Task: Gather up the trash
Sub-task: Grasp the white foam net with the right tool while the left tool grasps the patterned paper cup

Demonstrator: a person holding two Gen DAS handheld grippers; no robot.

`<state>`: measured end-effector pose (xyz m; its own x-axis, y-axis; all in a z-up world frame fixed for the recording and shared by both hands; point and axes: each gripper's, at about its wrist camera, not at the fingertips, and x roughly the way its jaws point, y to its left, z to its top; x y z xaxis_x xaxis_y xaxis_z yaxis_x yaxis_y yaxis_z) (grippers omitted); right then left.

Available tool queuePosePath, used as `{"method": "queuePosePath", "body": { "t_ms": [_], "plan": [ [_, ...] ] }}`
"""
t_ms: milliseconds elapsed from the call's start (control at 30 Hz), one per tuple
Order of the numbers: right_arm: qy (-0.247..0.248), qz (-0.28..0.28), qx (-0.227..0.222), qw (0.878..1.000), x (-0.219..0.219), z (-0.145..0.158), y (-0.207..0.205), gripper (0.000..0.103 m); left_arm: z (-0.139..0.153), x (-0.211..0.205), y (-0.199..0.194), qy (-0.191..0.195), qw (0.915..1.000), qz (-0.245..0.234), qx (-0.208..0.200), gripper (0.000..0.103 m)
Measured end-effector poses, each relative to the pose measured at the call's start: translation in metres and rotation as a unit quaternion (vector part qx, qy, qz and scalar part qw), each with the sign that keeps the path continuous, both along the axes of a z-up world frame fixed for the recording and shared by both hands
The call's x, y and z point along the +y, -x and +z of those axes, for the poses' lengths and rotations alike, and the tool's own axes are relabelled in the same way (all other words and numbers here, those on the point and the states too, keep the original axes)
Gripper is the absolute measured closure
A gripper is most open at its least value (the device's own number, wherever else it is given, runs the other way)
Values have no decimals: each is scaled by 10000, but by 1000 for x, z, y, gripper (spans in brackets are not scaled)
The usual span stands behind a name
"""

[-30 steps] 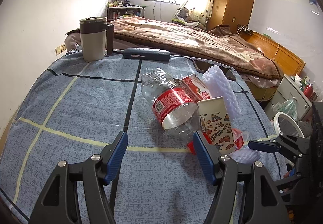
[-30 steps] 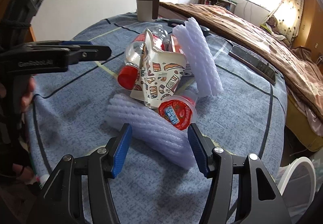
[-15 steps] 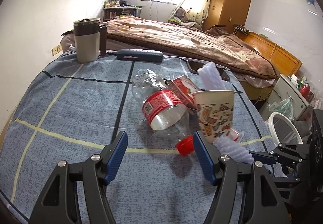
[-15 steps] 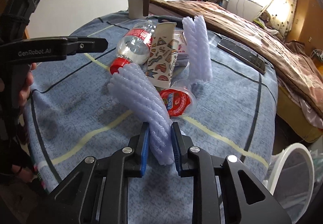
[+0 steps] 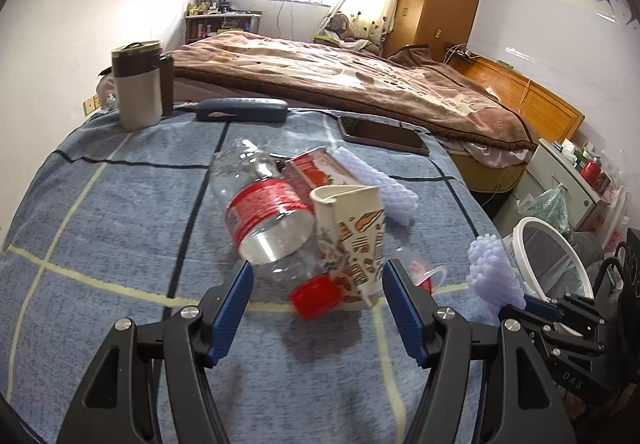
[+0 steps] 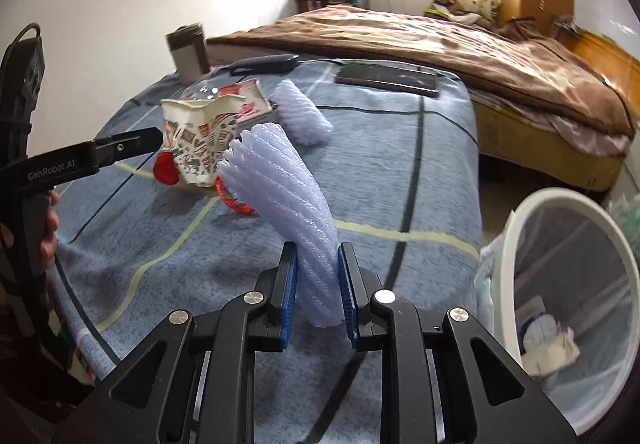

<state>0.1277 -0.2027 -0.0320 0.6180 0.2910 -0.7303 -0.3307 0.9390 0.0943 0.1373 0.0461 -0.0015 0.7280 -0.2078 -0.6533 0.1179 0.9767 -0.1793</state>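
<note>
My right gripper [image 6: 317, 294]: clamped on the foam net [image 6: 286, 200] — lifted near the bin [image 6: 520, 228].
My left gripper [image 5: 318, 308]: jaws apart — bottle [image 5: 268, 216] between, untouched.

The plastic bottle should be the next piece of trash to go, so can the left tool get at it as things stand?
Probably yes. The left tool stands open right before the plastic bottle, nothing between them. The paper cup leans against the bottle's side and might get pinched along.
</note>
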Motion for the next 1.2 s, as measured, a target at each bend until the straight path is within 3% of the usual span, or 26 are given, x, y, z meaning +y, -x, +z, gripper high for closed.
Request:
{"method": "queuePosePath", "body": {
  "t_ms": [333,400,600,1000,1200],
  "plan": [
    [-105,-111,-60,9999,-8,-2,8,80,-2,-20,-15,0,9999,71,-80,35],
    [-160,-120,-42,9998,-11,-3,8,80,-4,-25,-18,12,10000,25,-51,42],
    [-247,-157,-40,9996,-18,-3,10,80,-12,-36,-28,109,9999,-95,62,45],
    [-345,-174,-41,9992,-21,-6,12,80,-28,-59,-45,-443,9984,6,339,43],
    [-377,-214,-50,9990,-22,-7,11,80,-30,-58,-46,-465,9984,37,333,45]
  ]
}}
